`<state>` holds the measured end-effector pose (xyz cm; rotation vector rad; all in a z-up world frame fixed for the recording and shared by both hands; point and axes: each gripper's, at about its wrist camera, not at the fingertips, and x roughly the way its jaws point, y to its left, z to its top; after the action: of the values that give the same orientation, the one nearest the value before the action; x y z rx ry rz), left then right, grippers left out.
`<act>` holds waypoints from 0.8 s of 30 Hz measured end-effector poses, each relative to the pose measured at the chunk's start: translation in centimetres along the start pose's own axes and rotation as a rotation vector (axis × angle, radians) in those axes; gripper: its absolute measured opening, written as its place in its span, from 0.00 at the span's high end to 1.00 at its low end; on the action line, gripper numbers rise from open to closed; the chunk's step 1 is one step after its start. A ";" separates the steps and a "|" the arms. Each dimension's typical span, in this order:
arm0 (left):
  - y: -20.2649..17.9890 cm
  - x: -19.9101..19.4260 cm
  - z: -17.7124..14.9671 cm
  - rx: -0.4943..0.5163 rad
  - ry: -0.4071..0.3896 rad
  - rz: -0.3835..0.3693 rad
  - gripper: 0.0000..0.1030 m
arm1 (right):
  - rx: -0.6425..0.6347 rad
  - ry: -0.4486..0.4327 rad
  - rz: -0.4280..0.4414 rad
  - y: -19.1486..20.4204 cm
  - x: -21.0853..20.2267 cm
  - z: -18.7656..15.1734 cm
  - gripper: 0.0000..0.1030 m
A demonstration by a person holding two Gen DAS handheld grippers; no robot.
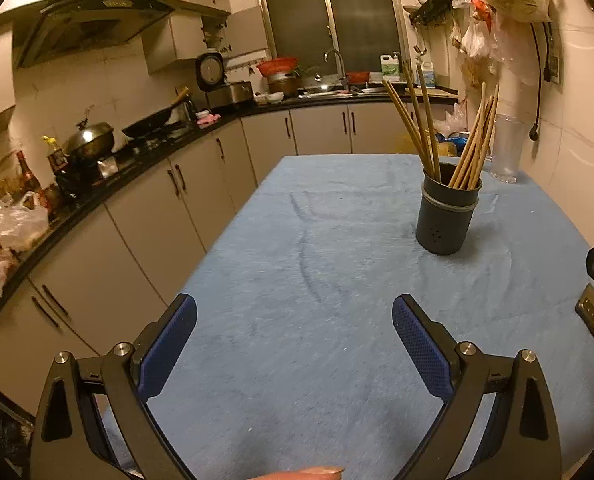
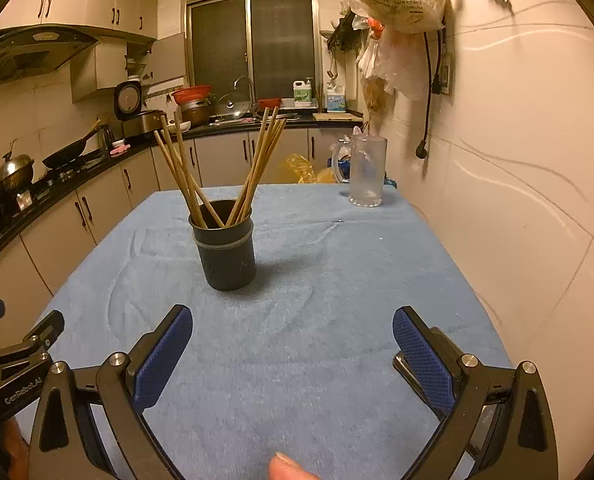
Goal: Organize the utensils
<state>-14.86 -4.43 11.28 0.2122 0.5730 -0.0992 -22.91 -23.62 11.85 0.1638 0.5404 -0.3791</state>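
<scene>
Chopsticks (image 2: 201, 176) stand bunched in a dark round holder (image 2: 226, 254), fanning out in two groups to its left and right rim. In the right wrist view the holder sits upright on the blue cloth (image 2: 297, 360) a little left of centre; in the left wrist view it is in the right half of the frame, well beyond the fingers. A clear glass mug (image 2: 367, 172) stands at the far right corner of the cloth, apart from the holder. The left gripper (image 1: 295, 320) hovers over bare cloth at the bottom of its frame, jaws spread wide with nothing between the blue pads (image 1: 169, 344). The right gripper (image 2: 293, 330) is likewise wide apart and empty. A fingertip (image 2: 285, 470) shows at the bottom edge. Behind the table runs a dark counter (image 1: 97, 184) with what looks like a wok, upper left of the frame
</scene>
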 end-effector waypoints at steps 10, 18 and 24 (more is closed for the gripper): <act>0.3 -1.5 -1.0 0.012 -0.019 0.002 0.05 | -0.021 0.011 -0.022 0.9 -1.3 -1.5 0.01; 0.8 -1.4 -1.6 0.006 -0.002 -0.002 0.05 | 0.016 0.004 -0.047 1.1 -1.5 -2.6 0.01; 1.0 -1.1 -2.0 -0.002 0.013 -0.010 0.05 | 0.032 0.018 -0.065 0.9 -1.5 -3.3 0.01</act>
<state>-16.71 -2.94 10.39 0.2086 0.5869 -0.1066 -25.33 -21.51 9.90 0.1806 0.5583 -0.4496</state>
